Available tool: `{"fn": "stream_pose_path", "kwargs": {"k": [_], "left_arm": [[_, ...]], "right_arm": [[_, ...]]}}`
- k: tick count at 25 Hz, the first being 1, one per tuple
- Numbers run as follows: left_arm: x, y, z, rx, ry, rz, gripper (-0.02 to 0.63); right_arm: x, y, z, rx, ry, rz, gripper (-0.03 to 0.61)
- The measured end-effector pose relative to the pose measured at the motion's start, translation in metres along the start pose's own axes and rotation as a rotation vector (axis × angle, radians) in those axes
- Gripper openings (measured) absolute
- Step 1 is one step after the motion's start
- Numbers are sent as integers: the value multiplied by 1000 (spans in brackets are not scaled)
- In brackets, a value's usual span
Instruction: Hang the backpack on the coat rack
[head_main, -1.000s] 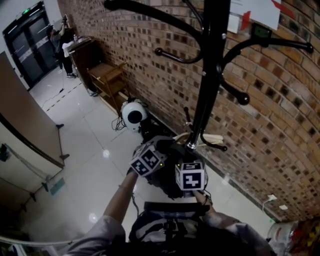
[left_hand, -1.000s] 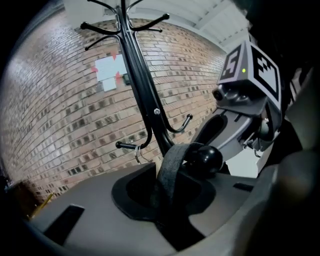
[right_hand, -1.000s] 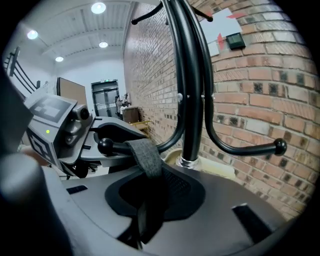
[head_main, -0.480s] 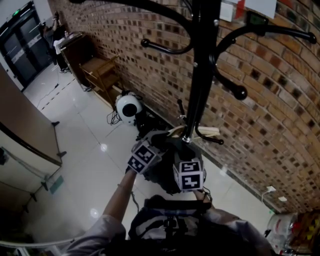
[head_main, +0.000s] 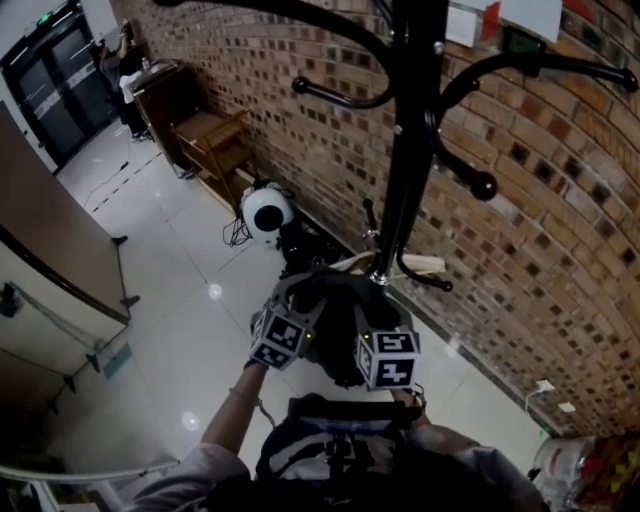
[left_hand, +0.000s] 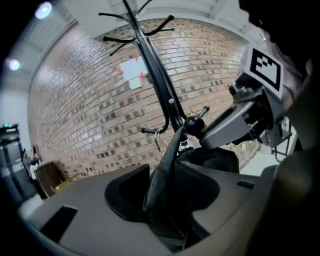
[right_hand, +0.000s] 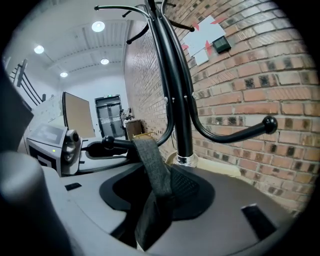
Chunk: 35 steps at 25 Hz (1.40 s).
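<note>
The black coat rack (head_main: 405, 150) stands against the brick wall. The dark backpack (head_main: 340, 325) hangs low by its pole, between my two grippers. In the left gripper view a dark strap (left_hand: 167, 165) rises from between the jaws to a hook knob (left_hand: 192, 124). My left gripper (left_hand: 165, 197) is opening, and the strap lies loose in its gap. In the right gripper view a grey webbing strap (right_hand: 150, 165) runs up towards a hook knob (right_hand: 107, 141). The jaws of my right gripper (right_hand: 155, 197) are opening too, wide around the strap. In the head view the left gripper (head_main: 283, 328) and right gripper (head_main: 386, 352) flank the bag.
A white round device (head_main: 266, 213) with cables sits on the floor by the wall, behind the rack's base. A wooden stand (head_main: 215, 135) stands further along the brick wall (head_main: 560, 230). A brown partition (head_main: 50, 240) is at the left. People (head_main: 125, 75) stand by the far doors.
The two grippers have drawn apart, the left one sliding left and down. More of the backpack shows between them. The right gripper has barely shifted.
</note>
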<state>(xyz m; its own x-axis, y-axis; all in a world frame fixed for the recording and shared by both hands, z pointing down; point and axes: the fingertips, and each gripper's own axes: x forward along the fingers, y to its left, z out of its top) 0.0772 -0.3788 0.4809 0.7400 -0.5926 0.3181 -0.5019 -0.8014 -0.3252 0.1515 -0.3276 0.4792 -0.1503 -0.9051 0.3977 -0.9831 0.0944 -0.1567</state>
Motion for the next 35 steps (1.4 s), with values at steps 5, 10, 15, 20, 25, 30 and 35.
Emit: {"fn": "stream_pose_path", "kwargs": {"k": [5, 10, 15, 20, 25, 30, 35], "left_arm": [[-31, 24, -33, -224, -2, 101, 84], [-44, 29, -43, -302, -2, 148, 41], [-45, 8, -44, -313, 5, 129, 40], [-59, -12, -39, -388, -25, 110, 40], [-97, -26, -40, -522, -38, 131, 40], [-146, -37, -48, -584, -40, 146, 40], [-218, -41, -73, -647, -23, 201, 40]], "right_arm": [[-13, 2, -3, 71, -45, 8, 170], [-23, -3, -6, 144, -59, 7, 169], [-41, -12, -4, 153, -108, -55, 109], [-54, 3, -14, 180, -115, -23, 39], [-64, 41, -32, 149, -84, 39, 14], [-78, 82, -42, 165, -68, 99, 12], [-97, 140, -60, 140, -54, 164, 12]]}}
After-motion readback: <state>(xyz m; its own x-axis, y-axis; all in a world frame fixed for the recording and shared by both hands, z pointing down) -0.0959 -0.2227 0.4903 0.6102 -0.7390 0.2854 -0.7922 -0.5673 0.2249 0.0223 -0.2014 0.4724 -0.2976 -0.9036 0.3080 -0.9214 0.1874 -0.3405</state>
